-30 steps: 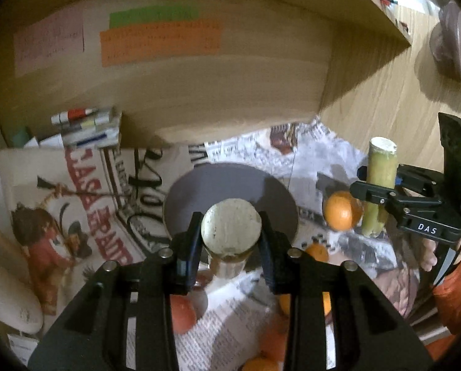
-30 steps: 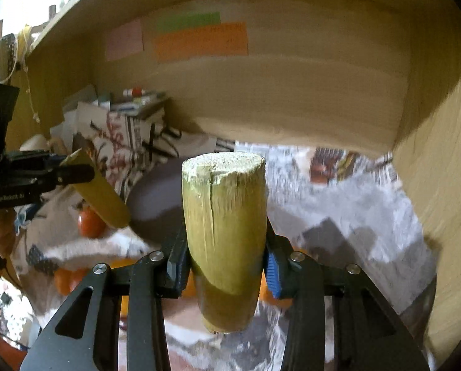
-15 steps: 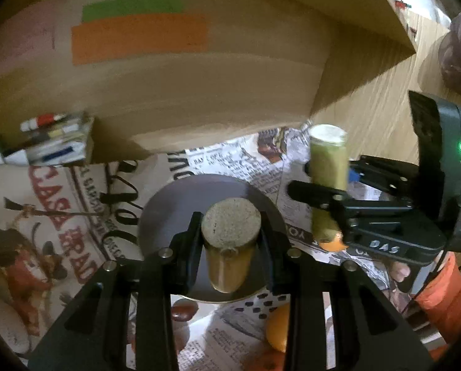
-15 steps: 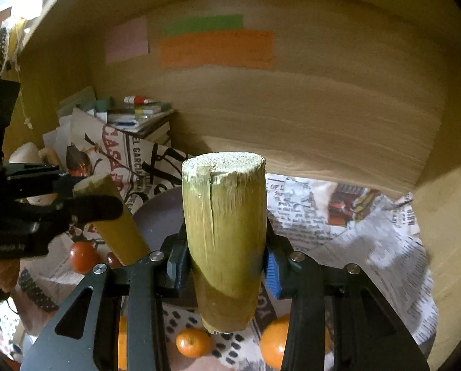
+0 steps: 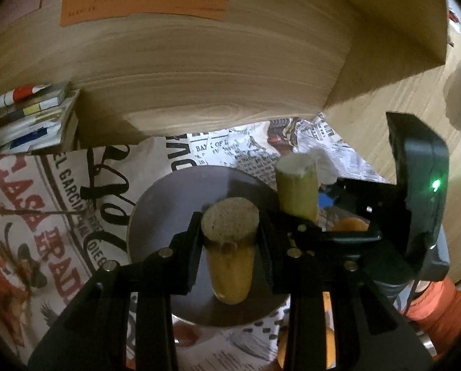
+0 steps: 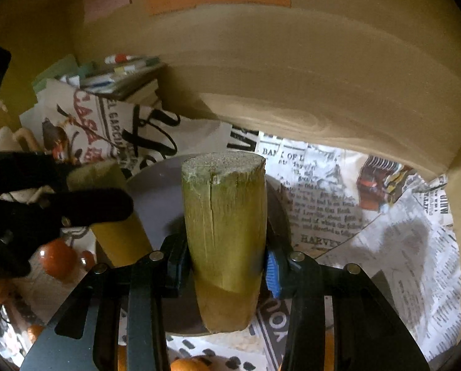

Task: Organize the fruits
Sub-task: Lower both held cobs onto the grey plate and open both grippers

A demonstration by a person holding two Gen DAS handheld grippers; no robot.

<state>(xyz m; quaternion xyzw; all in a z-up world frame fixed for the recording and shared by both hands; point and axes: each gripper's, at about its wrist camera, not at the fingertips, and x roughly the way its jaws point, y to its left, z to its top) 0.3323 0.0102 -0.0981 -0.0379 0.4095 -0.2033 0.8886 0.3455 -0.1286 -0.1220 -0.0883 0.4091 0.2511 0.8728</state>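
Left tongs (image 5: 230, 241) are pinching a yellowish cane piece (image 5: 230, 259), right tongs (image 6: 226, 266) pinching a greener cane piece (image 6: 226, 228). Both hover right over the grey plate (image 5: 168, 216). Looks like drop-off time: lower gently, then let go without bumping each other.

Home desk nook, wooden shelf (image 5: 199, 71), stacked books (image 5: 35, 117), newspaper (image 6: 323, 191) covering
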